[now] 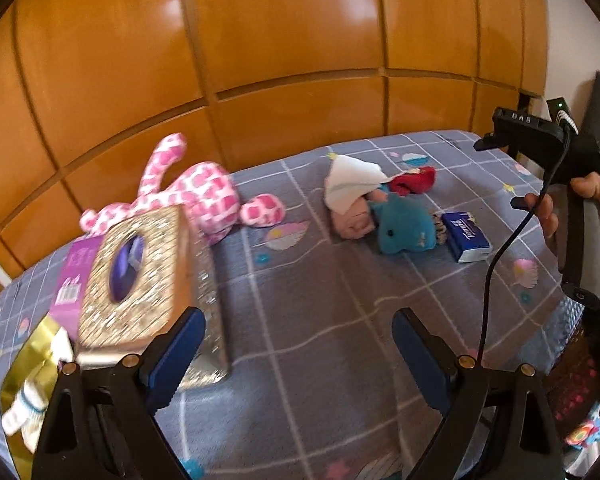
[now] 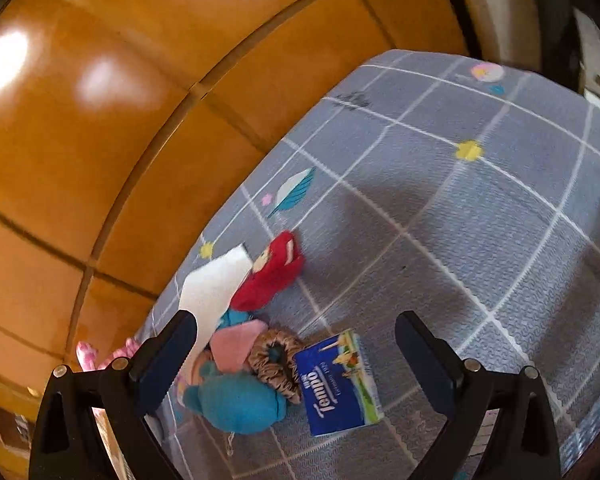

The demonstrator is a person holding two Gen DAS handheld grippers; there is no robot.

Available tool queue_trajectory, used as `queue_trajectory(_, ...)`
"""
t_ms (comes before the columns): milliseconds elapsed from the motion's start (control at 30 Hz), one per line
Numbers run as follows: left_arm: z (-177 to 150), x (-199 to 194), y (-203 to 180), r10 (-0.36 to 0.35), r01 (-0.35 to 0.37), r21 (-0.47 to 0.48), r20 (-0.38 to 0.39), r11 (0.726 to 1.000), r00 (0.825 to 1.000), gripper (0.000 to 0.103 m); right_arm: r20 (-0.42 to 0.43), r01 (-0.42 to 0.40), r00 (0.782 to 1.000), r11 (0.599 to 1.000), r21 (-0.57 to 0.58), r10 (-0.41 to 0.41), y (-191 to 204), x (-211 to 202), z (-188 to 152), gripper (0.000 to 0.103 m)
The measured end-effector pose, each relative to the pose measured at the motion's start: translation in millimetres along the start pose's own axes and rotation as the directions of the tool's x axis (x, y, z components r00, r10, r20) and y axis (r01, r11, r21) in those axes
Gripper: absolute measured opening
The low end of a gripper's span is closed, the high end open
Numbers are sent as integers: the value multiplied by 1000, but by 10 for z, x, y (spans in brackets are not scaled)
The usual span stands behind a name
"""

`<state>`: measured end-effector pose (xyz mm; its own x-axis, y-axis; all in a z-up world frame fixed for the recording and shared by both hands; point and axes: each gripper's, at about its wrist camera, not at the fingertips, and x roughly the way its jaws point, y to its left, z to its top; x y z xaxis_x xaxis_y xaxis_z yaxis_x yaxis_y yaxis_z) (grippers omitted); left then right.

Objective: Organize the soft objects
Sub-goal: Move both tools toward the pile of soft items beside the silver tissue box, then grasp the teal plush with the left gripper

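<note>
Both grippers hang with fingers wide and empty over the bed (image 1: 308, 304): the right gripper (image 2: 296, 344) above the Tempo tissue pack (image 2: 340, 384) and teal plush (image 2: 236, 404), the left gripper (image 1: 296, 340) beside the glittery tissue box (image 1: 140, 276). A clean pick probably means straddling one item only, clear of the pile.

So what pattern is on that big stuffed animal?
Pink and white blotches on the stuffed animal; the left wrist view shows it best.

On the bed (image 1: 320, 300): tissue box (image 1: 140, 276) at left with plush cat (image 1: 204, 196) behind it; to the right a heap of folded cloth (image 1: 354, 184), whale plush (image 1: 404, 228), sock (image 1: 416, 180); tissue pack (image 1: 466, 236) just right of the whale plush
</note>
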<state>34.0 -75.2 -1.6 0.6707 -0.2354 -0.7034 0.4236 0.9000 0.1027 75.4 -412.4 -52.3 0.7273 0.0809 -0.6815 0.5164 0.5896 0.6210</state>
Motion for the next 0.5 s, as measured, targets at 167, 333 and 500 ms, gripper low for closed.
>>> queue_trajectory(167, 170, 296, -152, -75, 75, -11, -43, 997, 996, 90, -2, -24, 1000, 994, 107, 24, -191, -6, 54, 102)
queue_trajectory(333, 396, 523, -294, -182, 179, -68, -57, 982, 982, 90, -36, -49, 998, 991, 122, 54, -212, 48, 55, 102)
queue_trajectory(500, 637, 845, -491, -228, 219, -106, -87, 970, 970, 90, -67, -69, 995, 994, 87, 75, -142, 87, 28, 102)
